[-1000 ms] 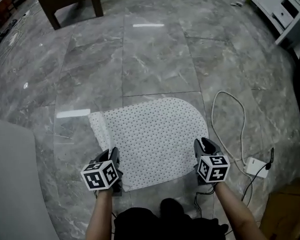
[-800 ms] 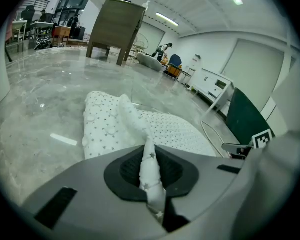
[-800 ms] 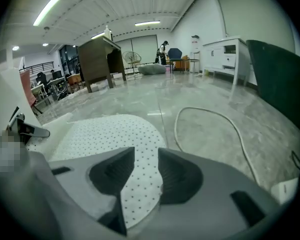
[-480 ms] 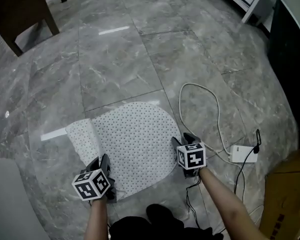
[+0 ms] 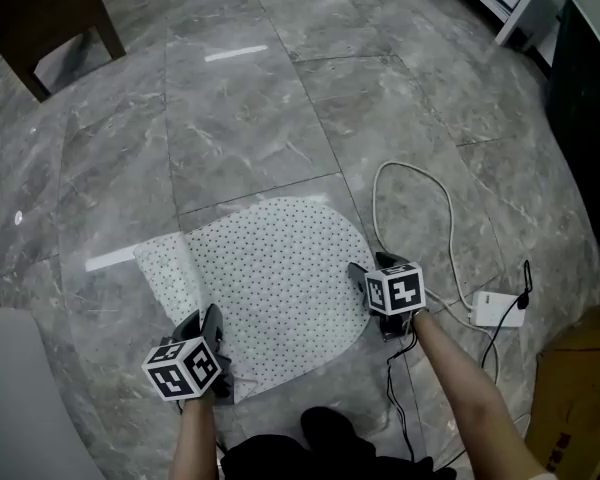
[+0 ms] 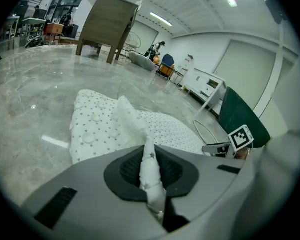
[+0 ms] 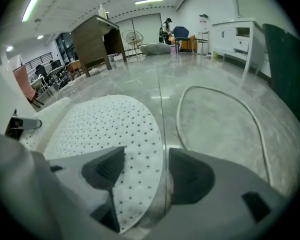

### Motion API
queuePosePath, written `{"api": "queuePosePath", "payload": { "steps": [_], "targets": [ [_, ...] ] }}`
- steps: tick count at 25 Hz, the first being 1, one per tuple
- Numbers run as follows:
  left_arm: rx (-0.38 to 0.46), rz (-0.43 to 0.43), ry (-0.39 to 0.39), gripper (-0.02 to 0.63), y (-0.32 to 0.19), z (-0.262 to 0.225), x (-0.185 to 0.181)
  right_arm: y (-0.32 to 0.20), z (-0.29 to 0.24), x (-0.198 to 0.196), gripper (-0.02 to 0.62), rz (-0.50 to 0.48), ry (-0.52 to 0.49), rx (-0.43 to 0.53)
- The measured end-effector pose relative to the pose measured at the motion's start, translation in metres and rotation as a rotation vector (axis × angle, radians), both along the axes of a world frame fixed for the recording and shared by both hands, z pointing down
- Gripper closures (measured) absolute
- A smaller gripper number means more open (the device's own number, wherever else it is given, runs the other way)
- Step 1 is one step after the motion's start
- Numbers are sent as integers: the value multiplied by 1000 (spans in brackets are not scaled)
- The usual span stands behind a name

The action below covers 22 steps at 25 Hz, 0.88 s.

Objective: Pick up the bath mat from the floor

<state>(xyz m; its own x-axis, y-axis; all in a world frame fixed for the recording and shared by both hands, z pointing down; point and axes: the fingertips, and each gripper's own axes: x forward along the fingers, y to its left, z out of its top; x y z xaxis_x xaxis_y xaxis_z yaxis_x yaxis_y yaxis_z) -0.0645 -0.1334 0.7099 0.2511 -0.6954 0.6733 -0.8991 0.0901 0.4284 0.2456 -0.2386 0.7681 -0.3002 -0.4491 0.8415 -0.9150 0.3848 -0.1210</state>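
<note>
While the left gripper (image 5: 210, 340) was clamped on a corner of the bath mat (image 5: 275, 278), the right gripper (image 5: 368, 290) was opening its jaws astride the mat's edge without gripping it, so the lift itself seemed not yet begun.

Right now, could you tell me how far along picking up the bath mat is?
Done: the left claw is shut on a pinched fold of the bath mat at its near left corner. In hand: the right claw straddles the mat's right edge, its jaws opening, not pressing on it. Left: close that claw and lift, since most of the mat lies flat on the floor.
</note>
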Motion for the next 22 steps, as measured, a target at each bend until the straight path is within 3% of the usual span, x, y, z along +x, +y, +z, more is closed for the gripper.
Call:
{"api": "queuePosePath", "payload": {
  "steps": [4,16,22],
  "targets": [
    [7,-23,19,580,5,0,-8,0,-2,-1,331,10,-6,27],
    [22,-58,55,580,18,-6,-18,10,-4,-17,331,-14,-61,-48],
    [29,-77,65,579,31,-4,-31,31,-5,-44,372,-135,-53,-77]
  ]
}}
